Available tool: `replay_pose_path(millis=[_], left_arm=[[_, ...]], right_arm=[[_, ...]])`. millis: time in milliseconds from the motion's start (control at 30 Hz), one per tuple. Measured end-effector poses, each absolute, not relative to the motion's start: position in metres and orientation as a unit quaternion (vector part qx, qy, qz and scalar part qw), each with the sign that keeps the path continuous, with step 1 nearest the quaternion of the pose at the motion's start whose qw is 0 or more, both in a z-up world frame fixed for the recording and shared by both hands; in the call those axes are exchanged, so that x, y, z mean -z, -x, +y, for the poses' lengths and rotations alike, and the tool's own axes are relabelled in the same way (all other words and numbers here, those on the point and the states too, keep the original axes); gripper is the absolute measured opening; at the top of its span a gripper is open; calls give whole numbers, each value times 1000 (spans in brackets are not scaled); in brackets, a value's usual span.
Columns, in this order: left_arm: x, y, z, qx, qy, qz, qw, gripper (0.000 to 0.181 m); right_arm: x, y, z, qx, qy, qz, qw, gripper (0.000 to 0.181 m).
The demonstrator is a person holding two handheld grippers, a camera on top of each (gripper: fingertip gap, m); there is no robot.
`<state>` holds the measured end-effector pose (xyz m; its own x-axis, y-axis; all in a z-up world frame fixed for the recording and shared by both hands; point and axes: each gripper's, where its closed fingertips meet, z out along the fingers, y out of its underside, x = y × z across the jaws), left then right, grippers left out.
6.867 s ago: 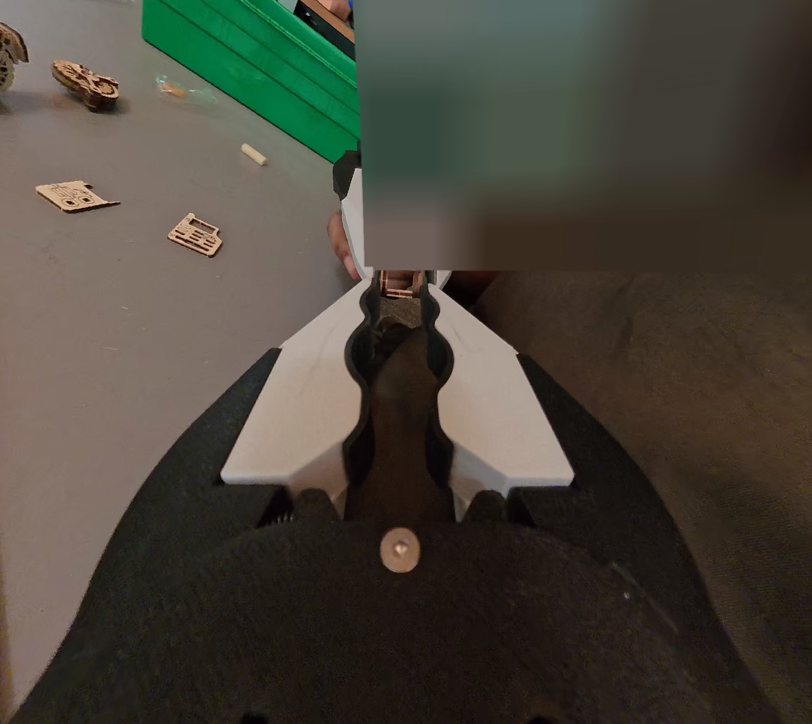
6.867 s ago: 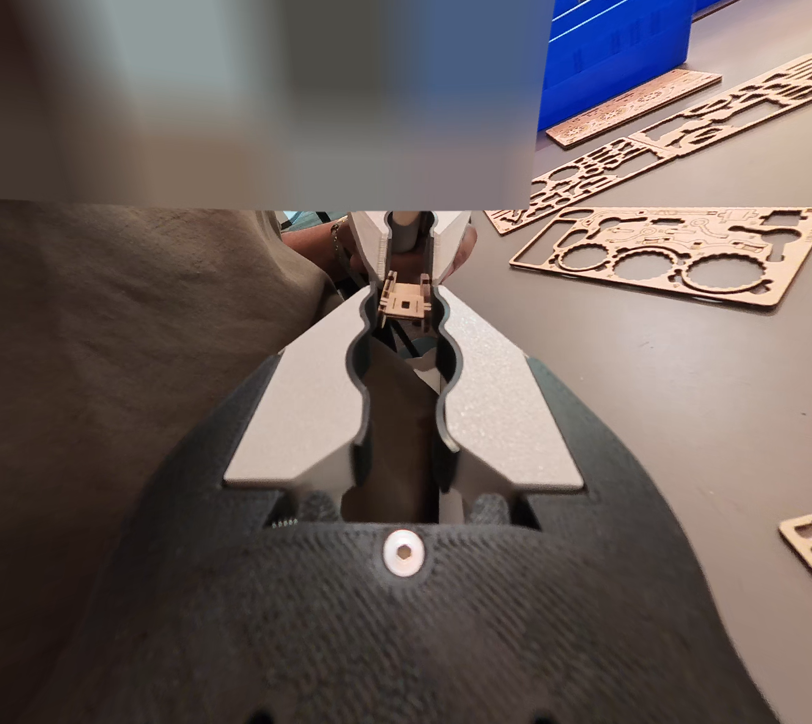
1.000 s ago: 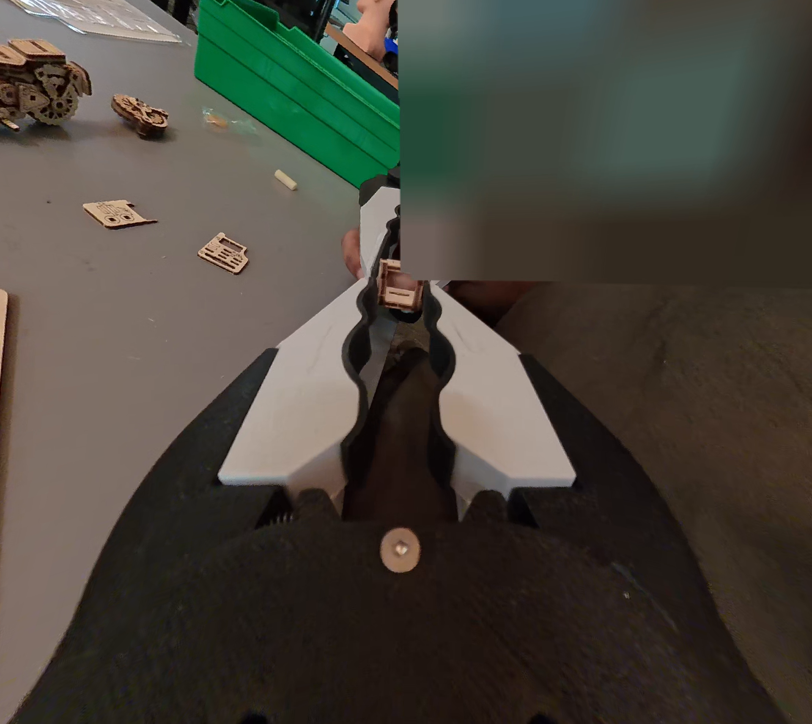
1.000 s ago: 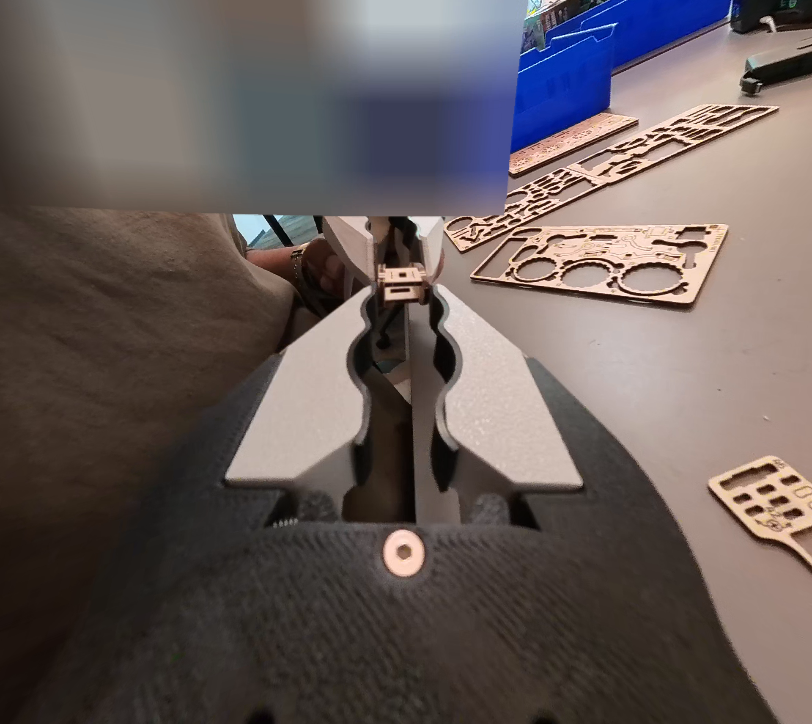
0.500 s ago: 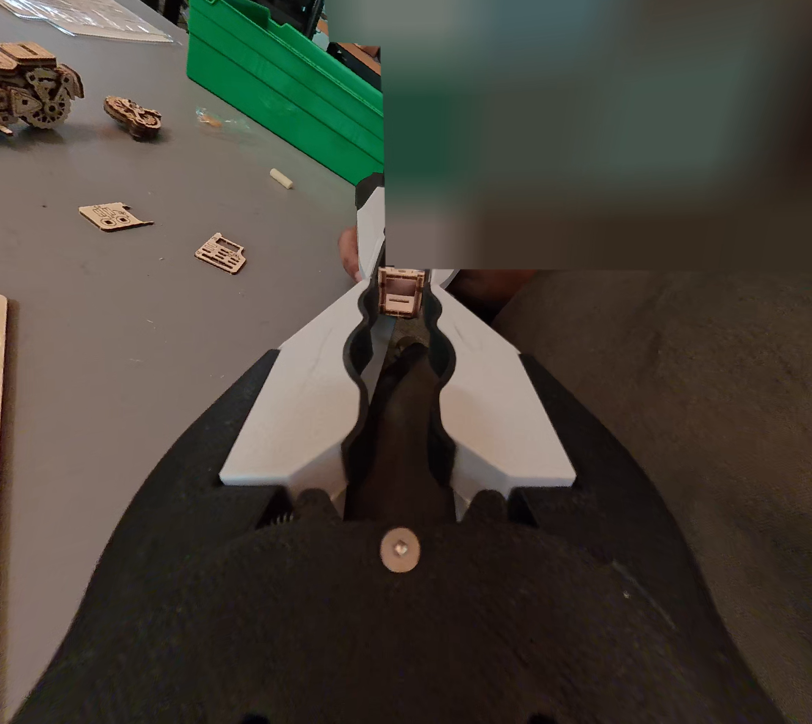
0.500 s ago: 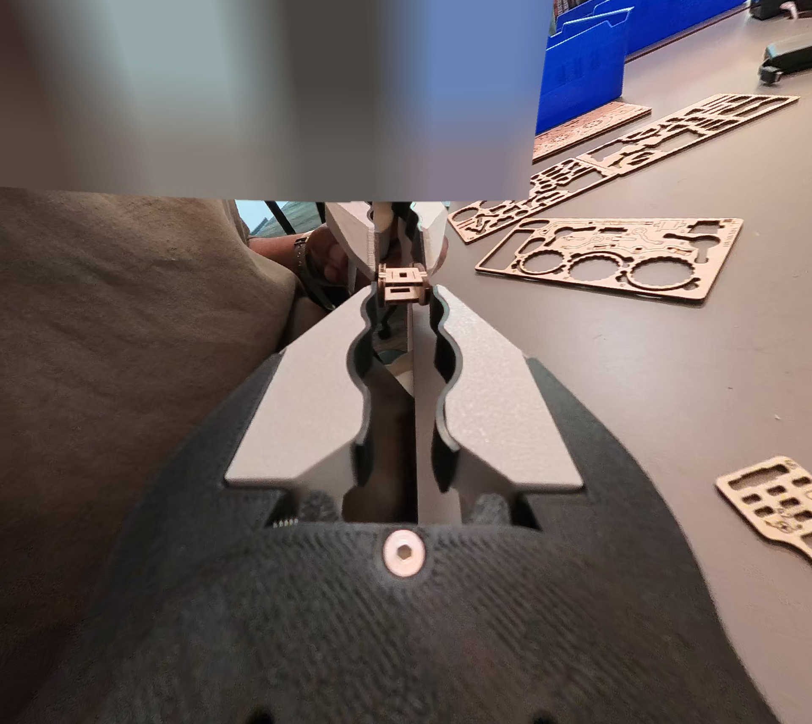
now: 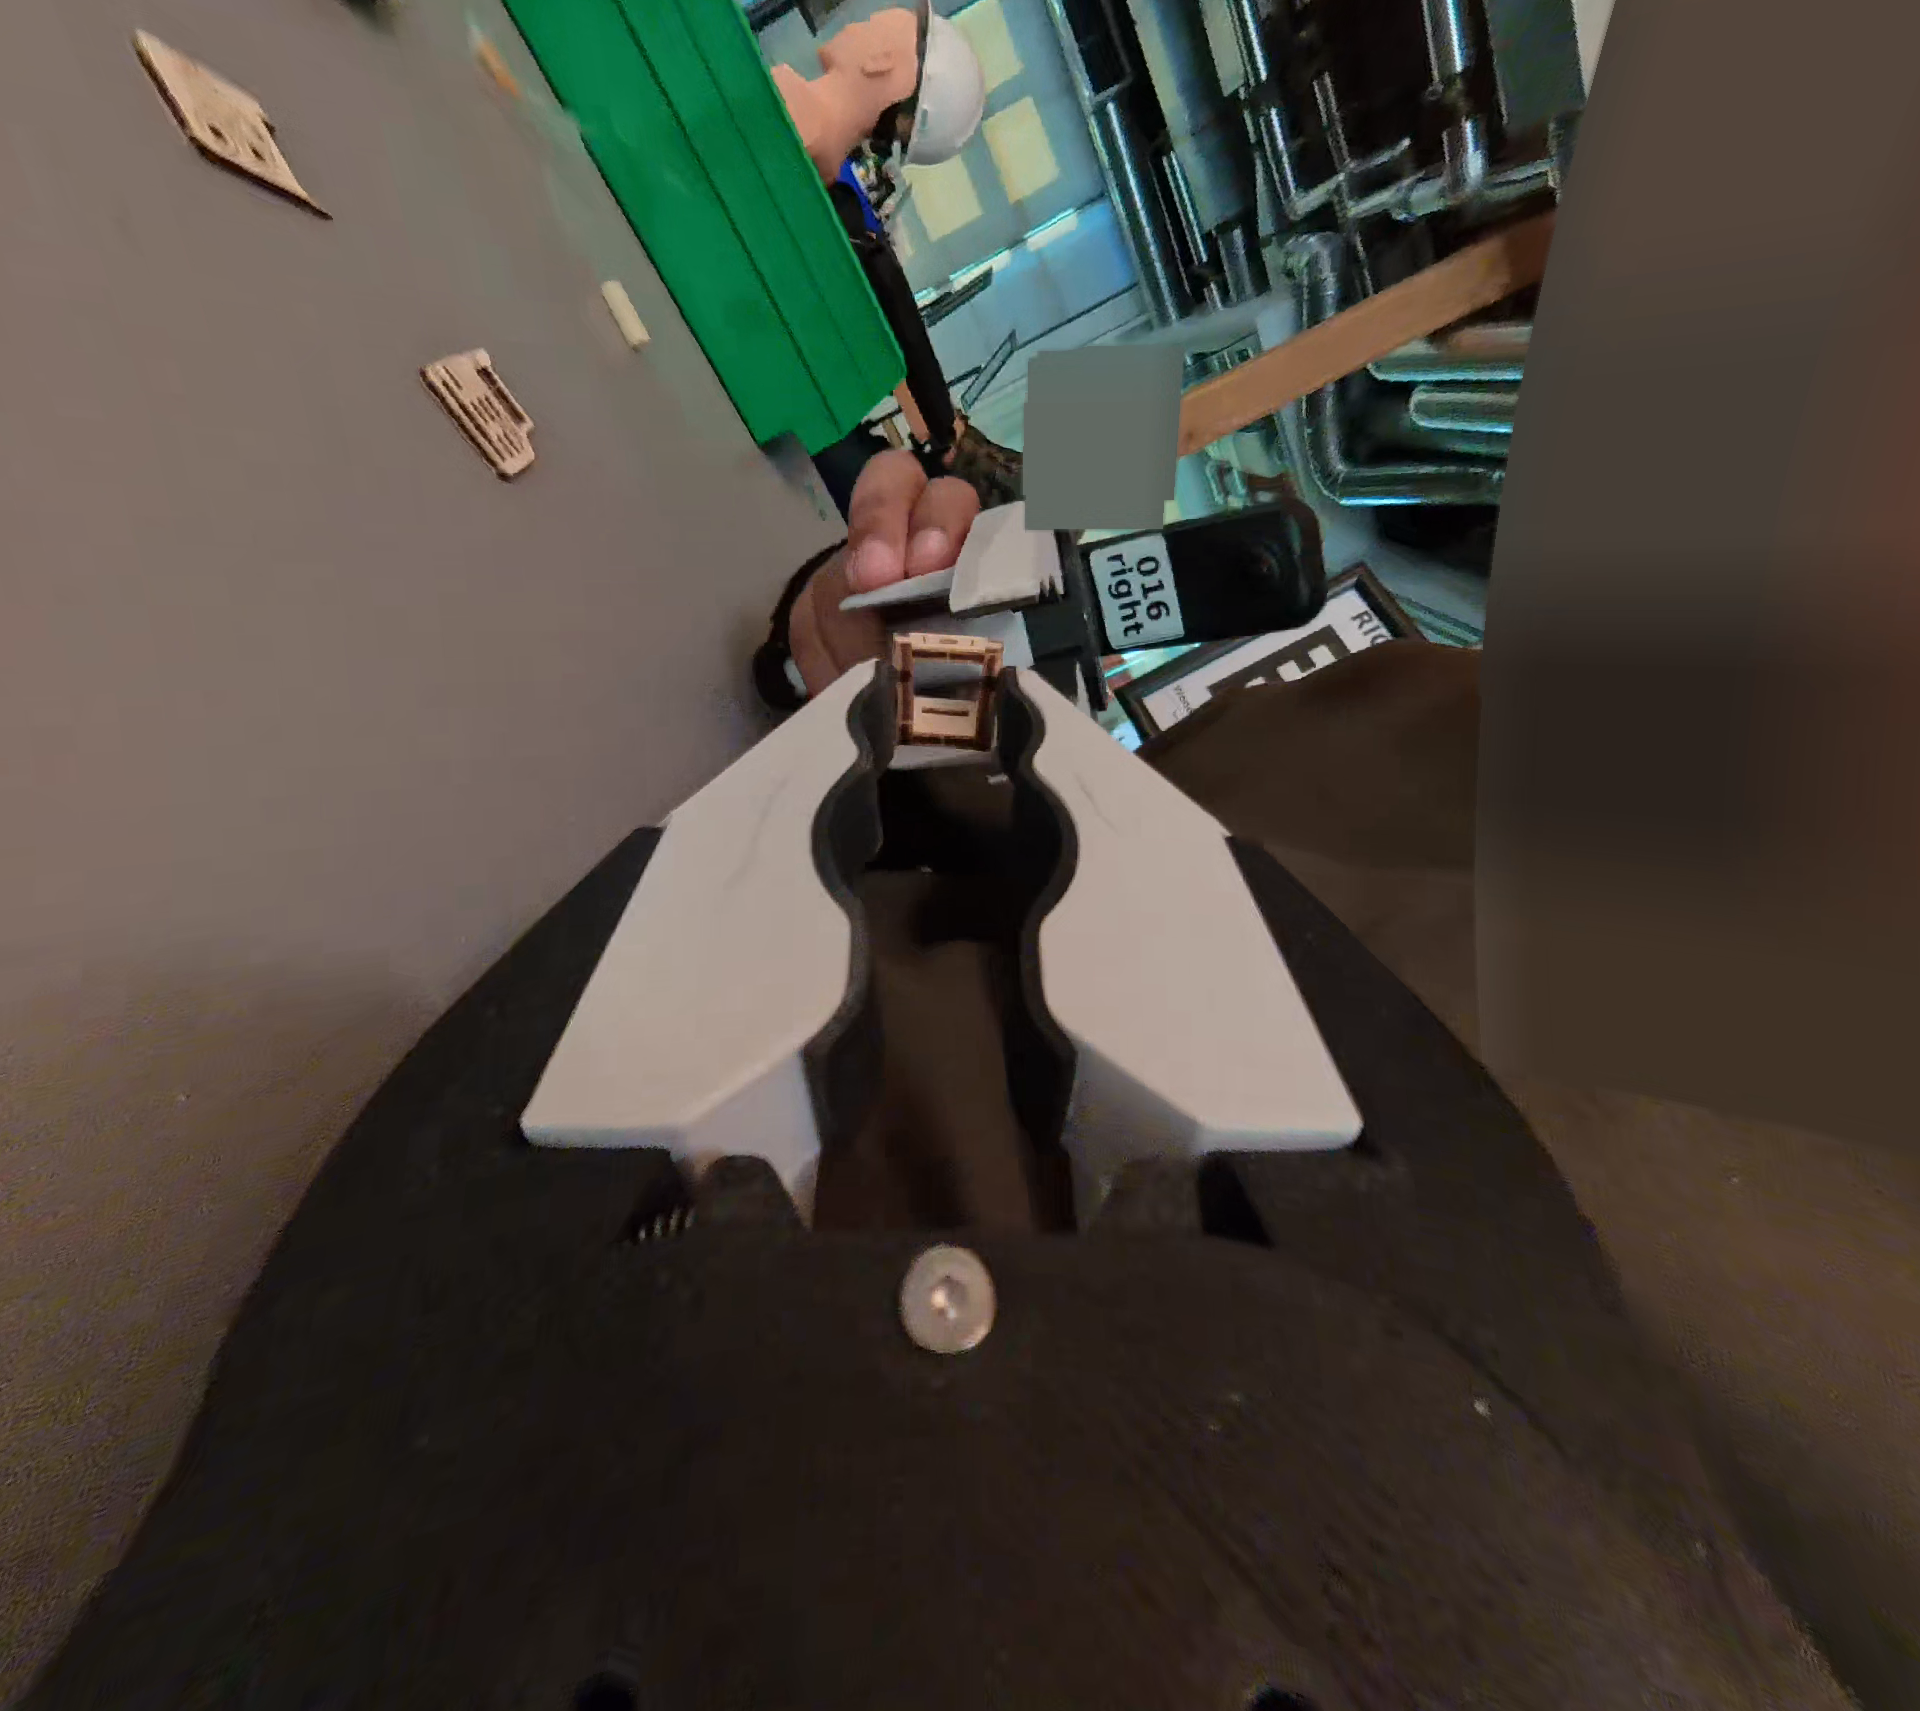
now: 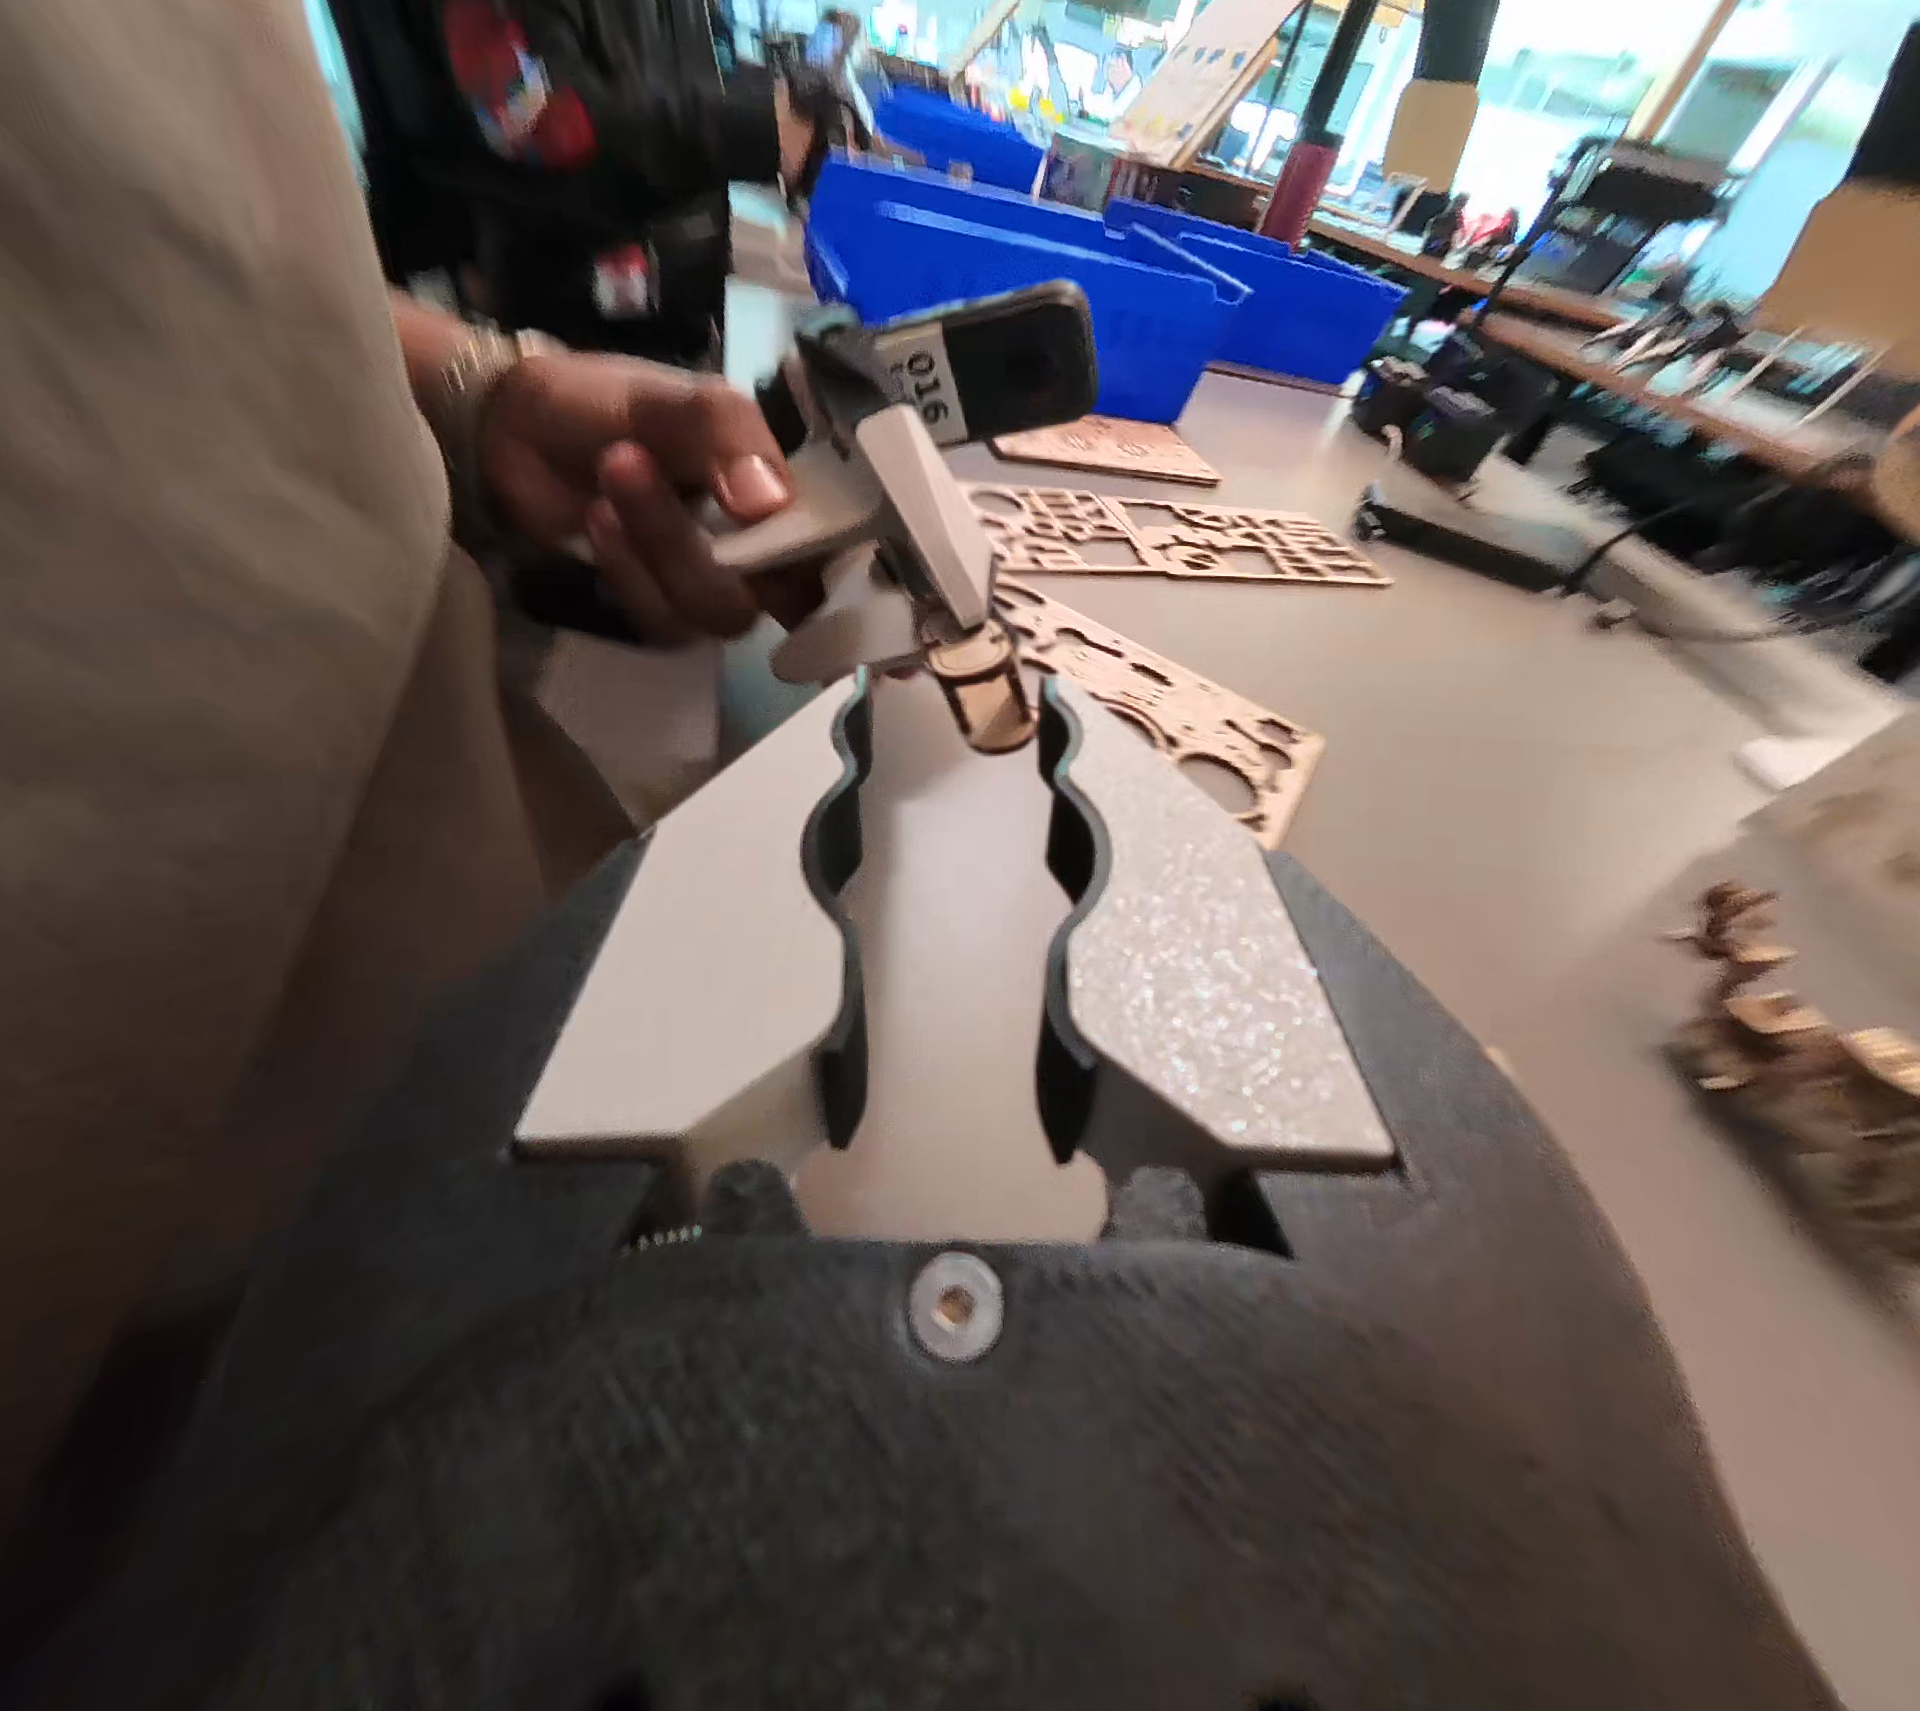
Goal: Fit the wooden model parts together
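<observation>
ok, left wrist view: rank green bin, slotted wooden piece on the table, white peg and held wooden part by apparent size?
1. green bin
2. slotted wooden piece and held wooden part: these look about alike. The held one is nearer the camera, so I have not ranked them.
3. white peg

Left gripper (image 7: 943, 693) clamped shut, right gripper (image 8: 951, 705) fingers spread apart

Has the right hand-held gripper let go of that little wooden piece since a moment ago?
Yes. The right hand-held gripper now stands open and drawn back; the wooden piece stays clamped in the left hand-held gripper, above the cut-out wooden sheet on the table.
</observation>
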<state>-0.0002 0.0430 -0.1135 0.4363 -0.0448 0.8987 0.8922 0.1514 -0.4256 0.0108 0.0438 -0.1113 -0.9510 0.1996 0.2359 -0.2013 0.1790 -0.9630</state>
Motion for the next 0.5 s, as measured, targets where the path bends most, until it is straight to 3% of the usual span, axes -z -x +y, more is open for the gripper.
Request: replay_pose_path(millis=[33,300,500], left_arm=[[116,-2,45,360,551,-389,645,18],[124,-10,51,381,566,-390,618,18],[123,-13,53,388,568,-382,617,18]], right_arm=[[114,-11,44,-632,-13,-756,173,28],[119,-18,42,-616,-49,-763,190,15],[124,-18,43,-607,-44,-773,181,19]])
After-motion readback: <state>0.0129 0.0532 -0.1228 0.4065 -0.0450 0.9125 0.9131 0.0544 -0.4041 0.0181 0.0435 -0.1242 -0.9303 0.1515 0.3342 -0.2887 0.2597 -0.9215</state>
